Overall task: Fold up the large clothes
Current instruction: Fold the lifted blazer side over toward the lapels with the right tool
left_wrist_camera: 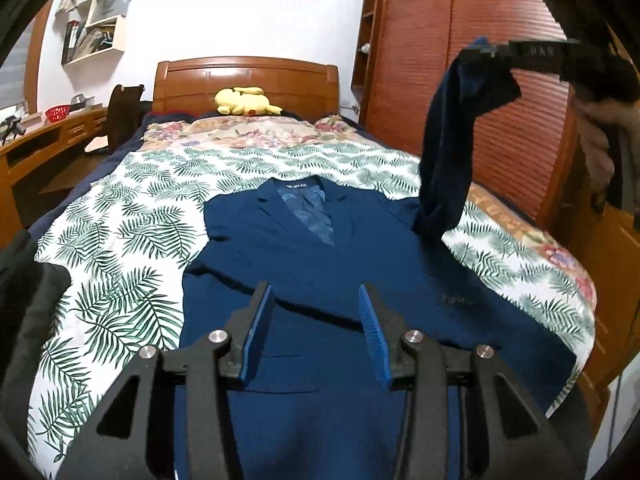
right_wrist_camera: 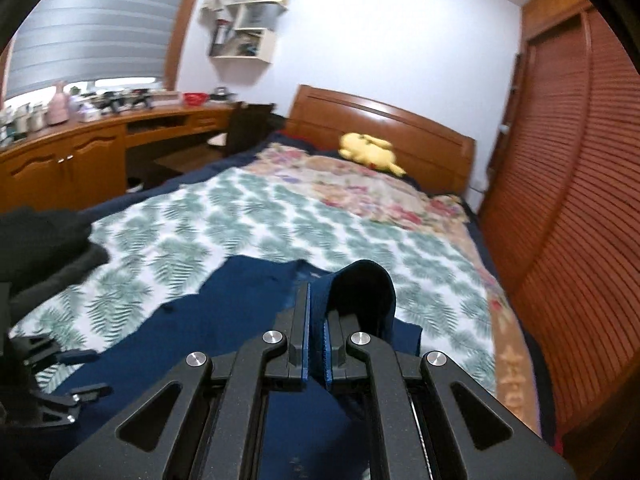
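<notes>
A navy blue suit jacket (left_wrist_camera: pixel 320 264) lies front-up on the bed, collar toward the headboard. My left gripper (left_wrist_camera: pixel 316 304) is open and empty, hovering over the jacket's lower front. My right gripper (right_wrist_camera: pixel 316 300) is shut on the jacket's right sleeve (right_wrist_camera: pixel 360 292) near the cuff. In the left wrist view it (left_wrist_camera: pixel 486 50) holds the sleeve (left_wrist_camera: pixel 448 152) lifted high above the bed at the right, the cloth hanging down to the shoulder. The left gripper shows at the lower left of the right wrist view (right_wrist_camera: pixel 86 374).
The bed has a leaf-print sheet (left_wrist_camera: pixel 120 240) and a floral quilt (left_wrist_camera: pixel 248 132). A yellow plush toy (left_wrist_camera: pixel 244 102) lies by the wooden headboard (left_wrist_camera: pixel 244 76). A dark garment (right_wrist_camera: pixel 44 236) lies at the bed's left edge. A slatted wardrobe (left_wrist_camera: pixel 480 80) stands to the right, a desk (right_wrist_camera: pixel 100 136) to the left.
</notes>
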The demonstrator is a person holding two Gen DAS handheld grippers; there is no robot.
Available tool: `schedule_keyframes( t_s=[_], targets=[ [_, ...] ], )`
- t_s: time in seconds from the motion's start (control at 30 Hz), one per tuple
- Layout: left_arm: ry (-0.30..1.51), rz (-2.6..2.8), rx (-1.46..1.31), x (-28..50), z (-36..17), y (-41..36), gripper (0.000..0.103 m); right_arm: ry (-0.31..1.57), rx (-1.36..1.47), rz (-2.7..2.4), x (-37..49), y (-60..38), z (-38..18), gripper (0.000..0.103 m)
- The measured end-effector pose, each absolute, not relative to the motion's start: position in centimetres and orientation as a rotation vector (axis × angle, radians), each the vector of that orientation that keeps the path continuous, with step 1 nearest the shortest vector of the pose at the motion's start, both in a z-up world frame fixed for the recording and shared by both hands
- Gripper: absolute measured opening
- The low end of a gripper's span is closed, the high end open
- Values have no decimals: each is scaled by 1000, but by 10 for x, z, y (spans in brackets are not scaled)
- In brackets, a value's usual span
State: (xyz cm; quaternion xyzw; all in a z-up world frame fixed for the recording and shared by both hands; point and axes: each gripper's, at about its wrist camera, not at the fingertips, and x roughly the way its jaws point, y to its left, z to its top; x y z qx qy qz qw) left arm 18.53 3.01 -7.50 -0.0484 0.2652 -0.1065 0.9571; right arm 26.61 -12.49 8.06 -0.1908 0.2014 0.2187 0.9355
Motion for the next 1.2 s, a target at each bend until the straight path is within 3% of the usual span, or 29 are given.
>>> schedule_keyframes(
  t_s=[0.43,0.7,0.77,0.83,0.87,1.2],
  targets=[
    [528,-158,-118,181,-73,56,43,460,-412,586,236,-79,63,2],
    [533,-142,-129,183,-74,63,43,602,-395,642,229,-68,23,4],
    [537,-140,-132,184,-75,64,43,619,-406,655,223,-67,16,12],
    [538,-139,-132,185,-75,64,43,610,-409,652,219,-69,15,44],
    [539,-137,-131,185,-75,64,43,607,-397,655,218,-71,15,49],
    [559,-136,-114,186,-82,63,43,680,-360,554,242,-102,-24,51]
  ],
)
